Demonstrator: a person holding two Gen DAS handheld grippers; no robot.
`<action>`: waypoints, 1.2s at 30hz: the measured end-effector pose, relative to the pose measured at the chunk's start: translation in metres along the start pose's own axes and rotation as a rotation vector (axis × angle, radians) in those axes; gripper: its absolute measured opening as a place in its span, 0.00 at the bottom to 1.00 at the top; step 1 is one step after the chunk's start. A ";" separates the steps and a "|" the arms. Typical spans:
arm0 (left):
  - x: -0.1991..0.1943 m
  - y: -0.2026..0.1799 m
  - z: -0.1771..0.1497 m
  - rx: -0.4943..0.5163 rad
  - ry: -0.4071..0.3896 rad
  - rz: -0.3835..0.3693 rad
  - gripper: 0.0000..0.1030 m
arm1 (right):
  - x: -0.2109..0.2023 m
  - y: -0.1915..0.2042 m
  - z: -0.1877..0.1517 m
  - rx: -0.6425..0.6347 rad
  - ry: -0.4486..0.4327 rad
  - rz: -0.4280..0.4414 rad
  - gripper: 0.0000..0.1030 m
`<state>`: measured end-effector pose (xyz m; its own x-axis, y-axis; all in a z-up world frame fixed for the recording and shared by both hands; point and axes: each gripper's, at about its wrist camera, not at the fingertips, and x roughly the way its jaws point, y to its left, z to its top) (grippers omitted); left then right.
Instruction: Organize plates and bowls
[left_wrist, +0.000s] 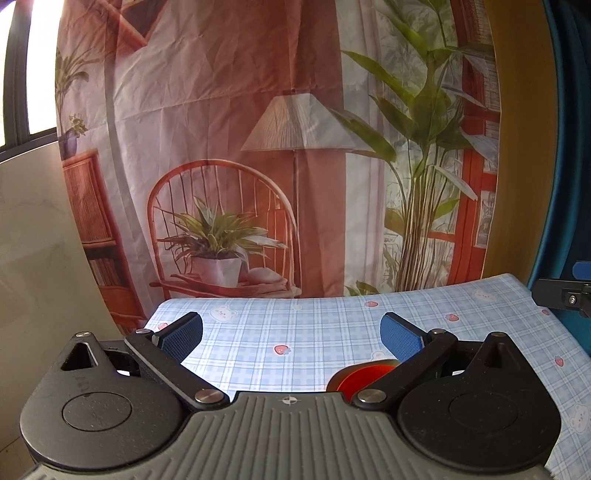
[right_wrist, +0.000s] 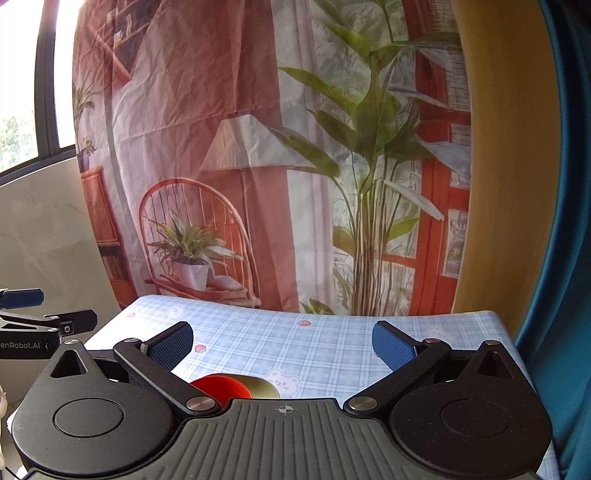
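A red bowl (left_wrist: 356, 380) sits on the blue checked tablecloth (left_wrist: 295, 332), mostly hidden behind my left gripper's right arm. In the right wrist view the red bowl (right_wrist: 221, 387) sits against a gold dish (right_wrist: 262, 387), both half hidden by the gripper body. My left gripper (left_wrist: 291, 334) is open and empty above the table, the bowl below and right of it. My right gripper (right_wrist: 282, 345) is open and empty, the dishes low and left of centre.
A printed backdrop (left_wrist: 258, 147) of a chair, lamp and plants hangs behind the table's far edge. A blue curtain (right_wrist: 565, 221) hangs at the right. The other gripper shows at the left edge (right_wrist: 37, 325) and at the right edge (left_wrist: 565, 291). A window lies far left.
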<state>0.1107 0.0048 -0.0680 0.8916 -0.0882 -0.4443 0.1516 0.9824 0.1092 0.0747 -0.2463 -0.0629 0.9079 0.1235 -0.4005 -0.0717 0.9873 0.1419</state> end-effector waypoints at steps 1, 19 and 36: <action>-0.003 0.001 0.001 -0.006 -0.007 -0.002 1.00 | -0.003 -0.001 0.001 0.001 -0.003 -0.003 1.00; -0.026 0.000 0.000 -0.026 -0.029 0.016 1.00 | -0.031 -0.005 0.000 -0.003 -0.029 -0.046 1.00; -0.027 0.001 -0.002 -0.013 -0.020 0.028 1.00 | -0.031 -0.005 0.000 0.001 -0.029 -0.047 1.00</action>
<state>0.0858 0.0083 -0.0581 0.9039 -0.0639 -0.4230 0.1210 0.9866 0.1096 0.0468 -0.2551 -0.0511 0.9221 0.0736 -0.3800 -0.0279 0.9918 0.1244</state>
